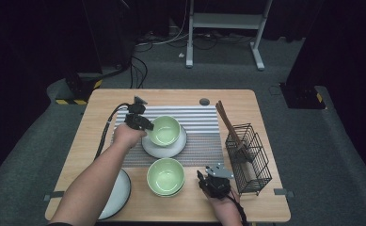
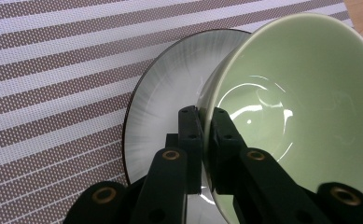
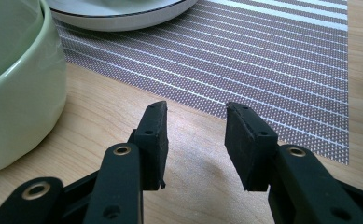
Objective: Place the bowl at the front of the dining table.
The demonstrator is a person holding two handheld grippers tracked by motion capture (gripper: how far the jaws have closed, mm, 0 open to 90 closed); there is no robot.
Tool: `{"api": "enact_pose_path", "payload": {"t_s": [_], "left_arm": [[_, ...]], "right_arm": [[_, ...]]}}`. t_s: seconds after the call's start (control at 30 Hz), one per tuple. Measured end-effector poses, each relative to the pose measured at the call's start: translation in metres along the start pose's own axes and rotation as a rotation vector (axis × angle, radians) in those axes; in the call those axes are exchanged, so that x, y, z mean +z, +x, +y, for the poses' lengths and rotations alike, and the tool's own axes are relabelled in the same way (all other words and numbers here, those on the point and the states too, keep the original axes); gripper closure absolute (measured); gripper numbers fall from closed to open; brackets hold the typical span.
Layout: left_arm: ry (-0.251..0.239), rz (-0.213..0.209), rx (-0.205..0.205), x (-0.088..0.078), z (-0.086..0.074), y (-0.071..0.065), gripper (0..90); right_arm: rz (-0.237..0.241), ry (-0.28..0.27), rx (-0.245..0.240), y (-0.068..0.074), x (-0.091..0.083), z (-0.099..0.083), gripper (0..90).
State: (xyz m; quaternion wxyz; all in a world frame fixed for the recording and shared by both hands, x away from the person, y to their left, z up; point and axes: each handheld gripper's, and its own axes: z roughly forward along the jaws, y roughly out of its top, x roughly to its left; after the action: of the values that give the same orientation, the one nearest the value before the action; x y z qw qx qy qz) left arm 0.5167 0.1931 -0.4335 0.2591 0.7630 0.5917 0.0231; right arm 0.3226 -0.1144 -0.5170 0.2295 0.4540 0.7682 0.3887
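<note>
Left gripper (image 1: 145,126) clamped on rim of green bowl (image 1: 165,130); in left gripper view, 1 jaw outside the wall, 1 inside, pads pressed to the rim of that bowl (image 2: 305,93). Bowl tilted, sitting over white plate (image 1: 159,148) with dark edge line, plate (image 2: 170,88) lying on striped placemat (image 1: 204,127) near middle of worktop (image 1: 246,101). Left hand (image 1: 126,135) and forearm reaching in from near edge.

Right gripper (image 1: 204,181) resting low near near edge of worktop, jaws spread, nothing between them; in right gripper view, bare wood and placemat edge visible through the gap (image 3: 195,140).

2nd green bowl (image 1: 165,176) upright near near edge, just left of right gripper, off the placemat; same bowl (image 3: 16,93) close at left in right gripper view. Looks like 2 stacked, cannot confirm.

Dark-rimmed plate (image 1: 117,193) at near left corner, partly under left forearm.

Black wire basket (image 1: 249,157) near right edge, brown sticks (image 1: 227,122) leaning out of it toward far edge.
</note>
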Motion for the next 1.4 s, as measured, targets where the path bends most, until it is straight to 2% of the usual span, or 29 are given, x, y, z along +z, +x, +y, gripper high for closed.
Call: {"api": "enact_pose_path", "payload": {"t_s": [0.5, 0.77, 0.93, 1.4], "left_arm": [[0.016, 0.003, -0.018, 0.0070, 0.0003, 0.0015, 85.0], [0.018, 0.011, -0.009, 0.0076, 0.0001, 0.0011, 84.9], [0.017, 0.010, -0.021, 0.0074, 0.0001, 0.0016, 84.9], [0.015, 0.007, -0.020, 0.0084, -0.0002, 0.0018, 84.6]], "right_arm": [[-0.002, 0.003, 0.003, -0.0007, -0.0002, -0.0008, 58.9], [-0.002, 0.004, 0.003, -0.0004, 0.0000, -0.0008, 58.9], [-0.001, 0.005, 0.004, -0.0001, 0.0001, -0.0009, 58.9], [0.003, 0.006, 0.000, 0.0001, 0.0008, -0.0009, 58.9]]}}
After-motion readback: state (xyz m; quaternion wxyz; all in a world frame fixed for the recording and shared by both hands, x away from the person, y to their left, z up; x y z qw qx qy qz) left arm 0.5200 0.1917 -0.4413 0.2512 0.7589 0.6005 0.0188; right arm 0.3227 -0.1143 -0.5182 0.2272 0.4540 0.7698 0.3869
